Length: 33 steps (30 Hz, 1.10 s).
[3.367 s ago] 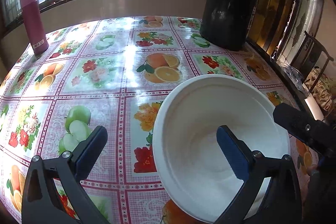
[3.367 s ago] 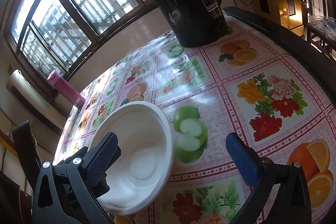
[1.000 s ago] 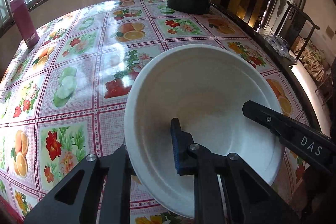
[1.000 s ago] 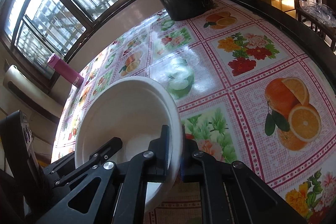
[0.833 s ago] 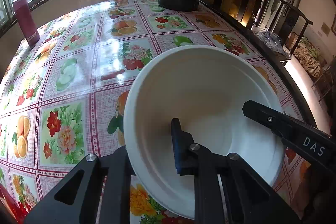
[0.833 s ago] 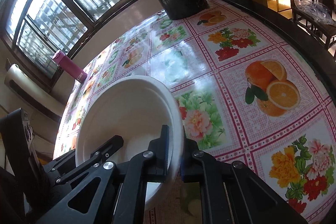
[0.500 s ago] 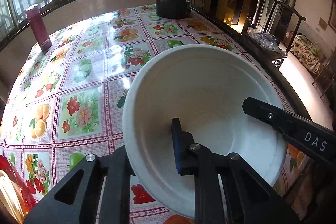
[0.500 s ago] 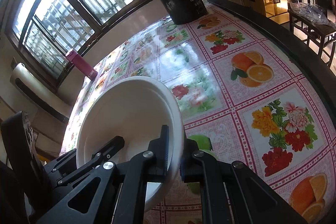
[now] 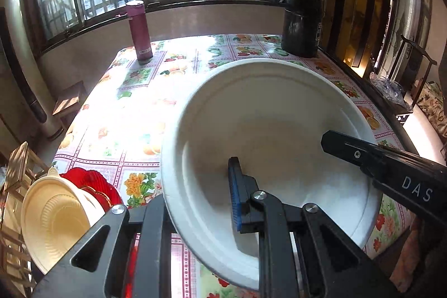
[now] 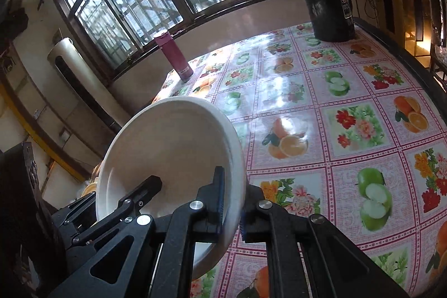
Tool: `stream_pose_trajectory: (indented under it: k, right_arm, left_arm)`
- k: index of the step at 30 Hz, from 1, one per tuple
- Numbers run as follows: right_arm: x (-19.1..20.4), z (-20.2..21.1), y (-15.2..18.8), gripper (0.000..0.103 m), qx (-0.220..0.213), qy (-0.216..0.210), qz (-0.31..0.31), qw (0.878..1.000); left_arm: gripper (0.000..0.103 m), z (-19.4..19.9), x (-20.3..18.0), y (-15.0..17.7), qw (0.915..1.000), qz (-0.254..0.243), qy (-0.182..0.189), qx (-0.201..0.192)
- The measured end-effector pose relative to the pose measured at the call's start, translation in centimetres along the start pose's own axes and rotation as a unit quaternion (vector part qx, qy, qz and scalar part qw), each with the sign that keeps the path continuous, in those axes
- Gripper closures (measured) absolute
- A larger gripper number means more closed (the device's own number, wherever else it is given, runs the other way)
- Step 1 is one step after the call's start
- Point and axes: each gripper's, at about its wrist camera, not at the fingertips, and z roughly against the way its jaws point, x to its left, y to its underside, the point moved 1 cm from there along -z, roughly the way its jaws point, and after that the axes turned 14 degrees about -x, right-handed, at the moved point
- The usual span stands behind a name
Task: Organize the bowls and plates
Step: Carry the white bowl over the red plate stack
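The left gripper (image 9: pixel 199 203) has its fingers closed on the near rim of the white bowl (image 9: pixel 268 136), blue pad inside the wall, the other finger outside. The right gripper (image 10: pixel 232 203) likewise pinches the bowl's (image 10: pixel 173 147) opposite rim. The bowl fills the frame centre, held above the fruit-patterned bench (image 9: pixel 134 108). At lower left a wooden rack (image 9: pixel 16 172) holds a cream plate (image 9: pixel 53 222) and a red one (image 9: pixel 95 183).
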Motion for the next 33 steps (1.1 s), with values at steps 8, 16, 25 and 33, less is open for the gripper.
stream_pose_trajectory:
  k: [8, 16, 25, 33]
  right_arm:
    - [11.6, -4.0, 2.7, 0.095, 0.032, -0.081, 0.061, 0.994]
    - [19.0, -7.1, 7.1, 0.095, 0.068, -0.123, 0.101, 0.985]
    - [20.6, -8.9, 9.9, 0.092, 0.088, -0.116, 0.12, 0.982]
    - [20.6, -8.6, 10.3, 0.09, 0.071, -0.106, 0.148, 0.981]
  left_arm:
    - [0.086, 3.2, 10.4, 2.0, 0.9959, 0.038, -0.082, -0.005]
    - [0.086, 4.2, 16.8, 5.3, 0.9892, 0.068, -0.129, 0.018]
    - [0.085, 4.0, 18.6, 7.5, 0.9884, 0.084, -0.116, 0.048]
    - [0.046, 4.6, 18.0, 7.6, 0.9912, 0.087, -0.093, 0.037]
